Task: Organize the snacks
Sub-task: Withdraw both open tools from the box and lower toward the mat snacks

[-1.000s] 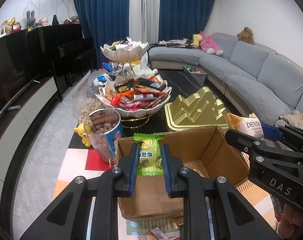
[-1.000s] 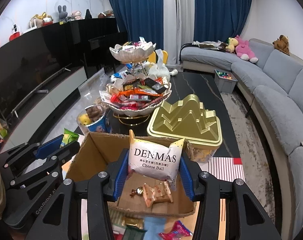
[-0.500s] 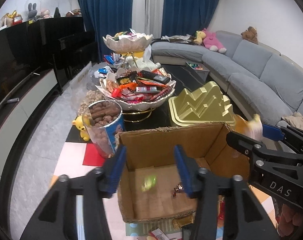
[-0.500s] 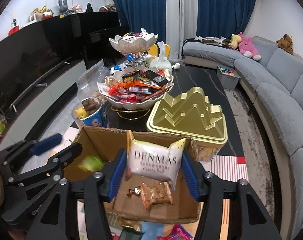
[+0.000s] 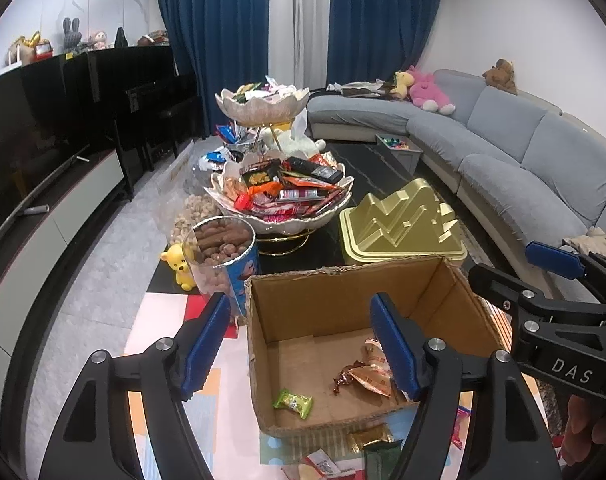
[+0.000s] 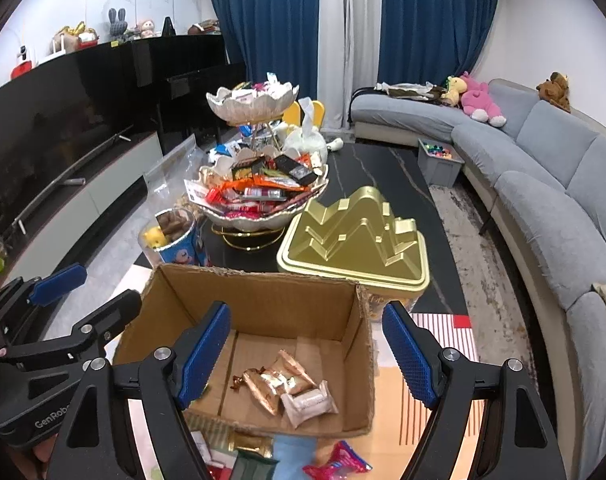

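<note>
Snack packets [image 6: 287,386] in cardboard box [image 6: 263,300]; tiered bowl stand [image 6: 259,200] behind box.

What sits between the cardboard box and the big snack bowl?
The gold mountain-shaped tin stands between the cardboard box and the snack bowl, toward the right; left of it is bare dark tabletop. The right wrist view shows this best.

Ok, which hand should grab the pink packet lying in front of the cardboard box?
Probably right. The pink packet lies nearly centred below the right hand-held gripper, whose empty jaws are opening. From the left hand-held gripper, also opening empty, it sits off to the side.
</note>
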{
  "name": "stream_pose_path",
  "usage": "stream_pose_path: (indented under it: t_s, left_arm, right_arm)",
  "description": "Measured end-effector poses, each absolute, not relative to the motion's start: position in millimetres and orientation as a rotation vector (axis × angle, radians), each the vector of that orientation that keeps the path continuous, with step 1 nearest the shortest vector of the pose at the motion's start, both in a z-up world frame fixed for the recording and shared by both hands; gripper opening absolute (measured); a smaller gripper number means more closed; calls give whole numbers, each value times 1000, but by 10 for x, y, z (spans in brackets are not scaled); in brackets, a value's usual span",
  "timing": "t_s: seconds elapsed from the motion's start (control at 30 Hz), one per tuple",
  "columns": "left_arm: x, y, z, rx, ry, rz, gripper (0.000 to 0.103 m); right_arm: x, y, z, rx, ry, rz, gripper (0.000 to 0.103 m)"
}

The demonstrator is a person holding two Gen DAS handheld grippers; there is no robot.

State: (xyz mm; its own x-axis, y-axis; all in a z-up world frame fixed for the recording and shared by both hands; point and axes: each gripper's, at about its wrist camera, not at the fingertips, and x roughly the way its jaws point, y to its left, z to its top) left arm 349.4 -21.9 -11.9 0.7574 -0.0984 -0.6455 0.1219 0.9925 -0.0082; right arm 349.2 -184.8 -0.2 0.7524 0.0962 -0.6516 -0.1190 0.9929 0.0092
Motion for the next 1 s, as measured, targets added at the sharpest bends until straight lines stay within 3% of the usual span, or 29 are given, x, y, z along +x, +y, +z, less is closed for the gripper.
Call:
stream_pose_path:
  t_s: [1.0]
  left_arm:
    - [2894,-236,186,75,659,-108,72]
  right_arm:
    - [2919,-1946,250,-15,644,117,79]
